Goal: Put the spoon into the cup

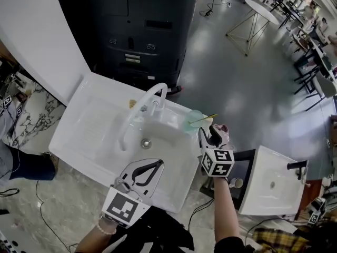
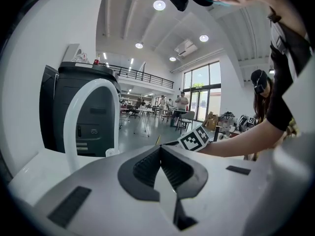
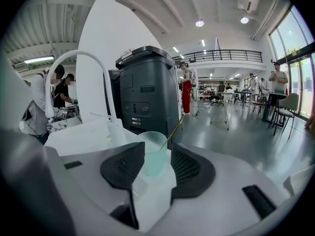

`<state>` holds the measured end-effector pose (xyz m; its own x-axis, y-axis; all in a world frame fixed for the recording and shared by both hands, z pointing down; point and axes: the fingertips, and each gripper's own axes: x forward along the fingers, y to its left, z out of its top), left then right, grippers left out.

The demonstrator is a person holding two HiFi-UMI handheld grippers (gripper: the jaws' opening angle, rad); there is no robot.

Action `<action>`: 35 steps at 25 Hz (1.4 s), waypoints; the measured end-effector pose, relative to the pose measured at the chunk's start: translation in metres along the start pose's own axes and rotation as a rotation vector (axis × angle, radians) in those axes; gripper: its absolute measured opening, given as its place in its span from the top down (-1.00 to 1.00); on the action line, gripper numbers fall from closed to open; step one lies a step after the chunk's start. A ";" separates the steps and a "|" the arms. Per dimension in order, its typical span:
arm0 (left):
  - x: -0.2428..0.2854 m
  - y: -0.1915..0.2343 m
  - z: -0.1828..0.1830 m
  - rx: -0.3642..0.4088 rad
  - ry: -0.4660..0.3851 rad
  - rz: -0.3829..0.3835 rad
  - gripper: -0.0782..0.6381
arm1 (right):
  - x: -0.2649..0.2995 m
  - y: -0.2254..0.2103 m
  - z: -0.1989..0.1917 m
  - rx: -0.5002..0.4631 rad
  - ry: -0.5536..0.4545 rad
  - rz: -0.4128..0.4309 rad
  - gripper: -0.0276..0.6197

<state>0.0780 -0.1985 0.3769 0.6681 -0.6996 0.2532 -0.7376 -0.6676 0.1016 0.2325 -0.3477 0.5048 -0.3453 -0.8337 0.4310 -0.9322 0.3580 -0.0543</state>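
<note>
Spoon [image 1: 203, 119]: thin gold handle, bowl end down inside the cup [image 1: 195, 119], handle leaning out over the rim toward the counter's right edge. The cup is clear pale green and stands upright on the far right corner of the white counter [image 1: 79, 115], just right of the sink basin [image 1: 158, 136].

Right tongs [image 1: 209, 132]: just beside the cup on its near side, at the counter's right edge. The jaws are wide apart. In the right gripper view the cup shows in the gap just ahead of the tips. The pads are not pressing on it and nothing is gripped.

Left tongs [image 1: 159, 163]: over the near edge of the counter, pointing toward the basin and the white arched faucet [image 1: 142, 107]. The jaw tips are closed together, with nothing between them.

The drain [image 1: 146, 143] is at mid basin. A dark grey machine [image 1: 137, 30] stands behind the counter's far edge. A second white sink unit [image 1: 274, 181] sits well off to the right.
</note>
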 end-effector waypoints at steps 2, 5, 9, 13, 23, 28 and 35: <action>0.001 0.000 -0.002 0.004 -0.003 -0.006 0.78 | -0.008 0.003 -0.001 0.007 -0.020 0.001 0.45; 0.002 -0.001 -0.002 0.001 -0.004 -0.010 0.78 | -0.021 0.009 -0.003 -0.010 -0.036 -0.009 0.45; 0.003 -0.003 0.001 0.000 -0.005 -0.021 0.78 | -0.037 0.018 -0.005 -0.024 -0.041 -0.014 0.45; 0.004 -0.008 0.002 0.013 -0.008 -0.039 0.79 | -0.058 0.025 0.001 -0.028 -0.082 -0.041 0.66; 0.000 -0.017 0.012 0.030 -0.040 -0.058 0.78 | -0.106 0.056 0.026 0.005 -0.159 -0.026 0.91; -0.001 -0.021 0.016 0.075 -0.065 -0.070 0.78 | -0.129 0.069 0.033 -0.057 -0.173 -0.010 0.91; -0.002 -0.027 0.027 0.106 -0.084 -0.082 0.78 | -0.160 0.077 0.045 -0.081 -0.222 -0.029 0.91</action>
<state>0.0994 -0.1861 0.3480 0.7349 -0.6575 0.1662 -0.6686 -0.7434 0.0156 0.2112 -0.2062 0.3911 -0.3424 -0.9130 0.2218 -0.9333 0.3578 0.0318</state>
